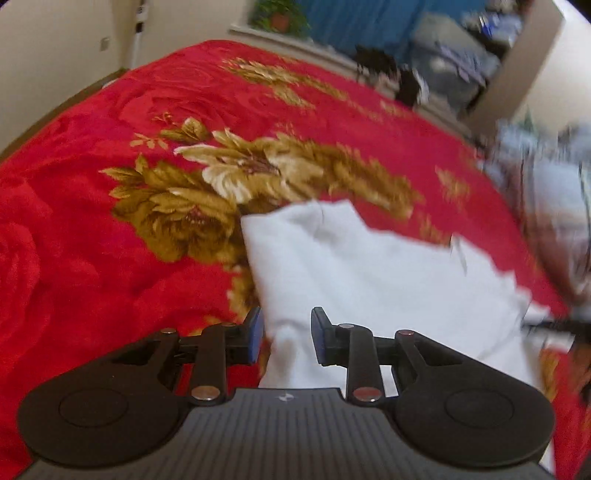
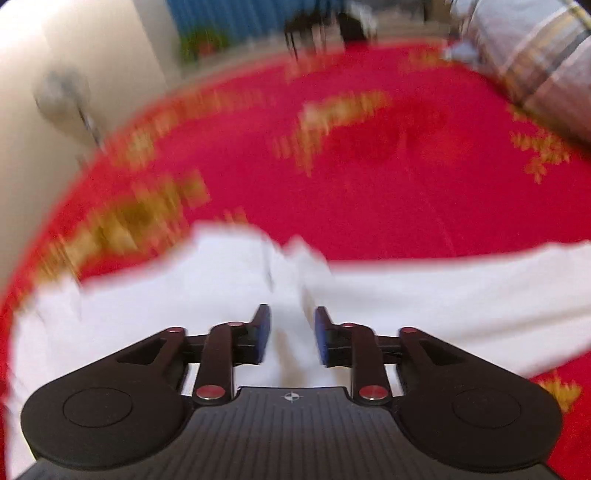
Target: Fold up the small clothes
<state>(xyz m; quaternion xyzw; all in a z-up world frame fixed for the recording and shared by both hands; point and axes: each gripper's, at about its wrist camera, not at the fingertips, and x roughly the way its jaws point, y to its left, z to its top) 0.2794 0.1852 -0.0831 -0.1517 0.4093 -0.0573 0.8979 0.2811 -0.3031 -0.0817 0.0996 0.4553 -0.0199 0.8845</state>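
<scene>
A small white garment (image 1: pixel 369 266) lies rumpled on a red blanket (image 1: pixel 92 258) with gold flowers. In the left wrist view my left gripper (image 1: pixel 287 332) hovers over the garment's near left edge. Its blue pads stand apart, with white cloth showing in the gap and neither pad pressing on it. In the blurred right wrist view the same white garment (image 2: pixel 424 295) spreads left and right across the red blanket (image 2: pixel 369 184). My right gripper (image 2: pixel 291 332) is over a raised fold in its middle, with its jaws apart and cloth visible between them.
Grey plaid bedding (image 2: pixel 546 62) lies at the bed's far right corner. A blurred grey shape (image 1: pixel 546 184) is at the right edge. Beyond the bed are a potted plant (image 1: pixel 280 16), a blue curtain (image 1: pixel 351 22) and dark clutter (image 1: pixel 380 70). A cream wall (image 2: pixel 55 110) borders the left.
</scene>
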